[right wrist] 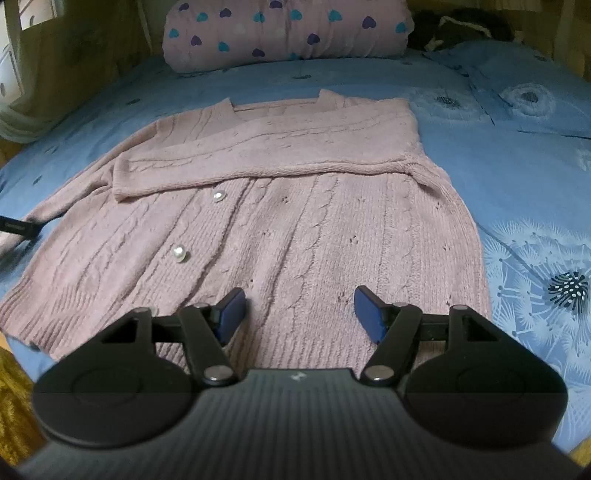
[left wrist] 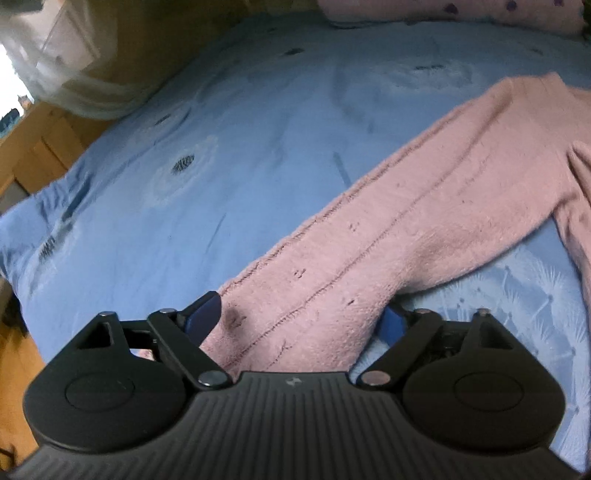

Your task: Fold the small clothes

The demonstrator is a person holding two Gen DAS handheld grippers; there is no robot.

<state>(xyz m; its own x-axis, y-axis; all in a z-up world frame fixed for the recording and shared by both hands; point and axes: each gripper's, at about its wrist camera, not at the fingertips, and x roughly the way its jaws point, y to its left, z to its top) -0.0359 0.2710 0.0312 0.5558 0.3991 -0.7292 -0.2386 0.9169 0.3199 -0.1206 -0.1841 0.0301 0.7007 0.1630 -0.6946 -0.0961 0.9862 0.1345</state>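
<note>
In the left wrist view, the left gripper [left wrist: 301,317] has its jaws spread wide on either side of the cardigan's sleeve [left wrist: 388,221], which stretches across the blue bedspread [left wrist: 221,129].

In the right wrist view, the right gripper [right wrist: 300,314] hangs wide apart, holding nothing, above the hem of the pink cardigan [right wrist: 295,229], which lies flat on the bedspread below the heart-print pillow [right wrist: 288,33], 1 sleeve folded across its chest and 2 buttons [right wrist: 180,254] showing.

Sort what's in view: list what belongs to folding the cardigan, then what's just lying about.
For the job:
- cardigan, one sleeve already folded across the chest
- other sleeve, between the left gripper's open fingers
- right gripper, open over the hem

Lying about:
- heart-print pillow
- bedsheet, blue
- dark item beside the pillow
</note>
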